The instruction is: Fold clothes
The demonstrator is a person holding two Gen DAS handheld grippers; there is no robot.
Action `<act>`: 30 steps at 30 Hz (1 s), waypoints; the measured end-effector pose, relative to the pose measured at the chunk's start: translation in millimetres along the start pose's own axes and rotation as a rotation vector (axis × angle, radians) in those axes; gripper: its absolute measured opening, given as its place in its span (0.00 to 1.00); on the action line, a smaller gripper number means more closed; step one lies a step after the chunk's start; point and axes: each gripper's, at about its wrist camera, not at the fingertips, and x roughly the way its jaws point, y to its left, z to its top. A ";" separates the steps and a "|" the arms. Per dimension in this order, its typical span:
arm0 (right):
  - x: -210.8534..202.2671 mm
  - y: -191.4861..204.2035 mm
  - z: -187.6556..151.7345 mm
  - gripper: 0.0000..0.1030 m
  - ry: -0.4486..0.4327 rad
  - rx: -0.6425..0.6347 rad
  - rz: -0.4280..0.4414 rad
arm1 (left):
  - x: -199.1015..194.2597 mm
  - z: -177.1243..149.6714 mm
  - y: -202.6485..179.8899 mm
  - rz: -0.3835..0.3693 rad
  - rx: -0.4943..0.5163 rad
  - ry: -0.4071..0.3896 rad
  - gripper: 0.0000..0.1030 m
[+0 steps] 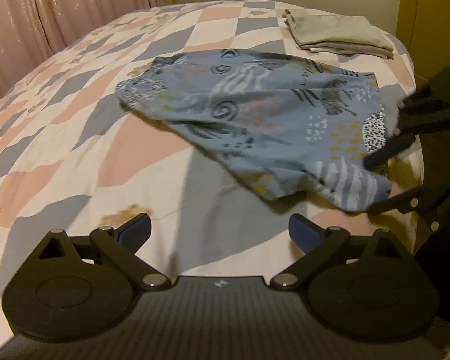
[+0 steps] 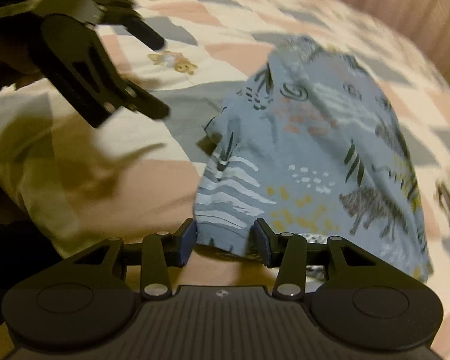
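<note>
Blue patterned garment (image 1: 255,114) lies spread on my checked quilt bed (image 1: 75,96). My right tool (image 2: 225,240) straddles its near edge, fingers apart, nothing clamped. My left tool (image 1: 219,231) hangs spread wide above the quilt, well beside the cloth.

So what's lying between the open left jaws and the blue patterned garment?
Only bare pink-and-grey checked quilt separates the left gripper from the blue patterned garment, seen in the left wrist view.

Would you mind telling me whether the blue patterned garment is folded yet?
Cannot tell: the blue patterned garment lies rumpled, its near edge between the right gripper's open fingers.
</note>
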 end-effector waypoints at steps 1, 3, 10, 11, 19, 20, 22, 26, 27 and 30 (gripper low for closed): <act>-1.0 -0.2 -3.9 0.42 -0.031 -0.037 -0.007 | 2.7 -0.7 -6.4 0.005 0.004 -0.005 0.94; -3.8 -2.0 -10.2 0.40 -0.089 -0.084 -0.020 | 7.1 -1.7 -17.6 0.008 0.005 -0.017 0.94; -15.3 -18.2 -28.9 0.22 -0.247 0.009 0.049 | 9.9 -8.2 -30.7 0.015 0.028 -0.081 0.93; -15.7 -20.7 -31.2 0.13 -0.261 0.035 0.063 | 10.3 -8.9 -30.5 0.016 0.026 -0.092 0.93; -23.6 -47.6 -45.1 0.08 -0.382 0.304 0.129 | 11.8 -8.5 -34.7 -0.007 -0.018 -0.200 0.80; -26.3 -47.6 -46.7 0.08 -0.394 0.318 0.117 | 10.7 -9.0 -37.4 -0.009 -0.021 -0.218 0.80; -31.7 -47.4 -49.8 0.08 -0.417 0.345 0.094 | 9.1 -10.2 -42.7 -0.012 -0.030 -0.245 0.80; -42.5 -47.1 -56.0 0.08 -0.464 0.400 0.048 | 6.1 -11.9 -50.6 -0.021 -0.076 -0.283 0.80; -45.2 -47.0 -57.6 0.08 -0.475 0.413 0.036 | 5.5 -11.6 -51.1 -0.016 -0.102 -0.287 0.80; -53.3 -46.8 -62.3 0.08 -0.510 0.454 0.001 | 5.0 -7.7 -53.5 0.007 -0.150 -0.290 0.80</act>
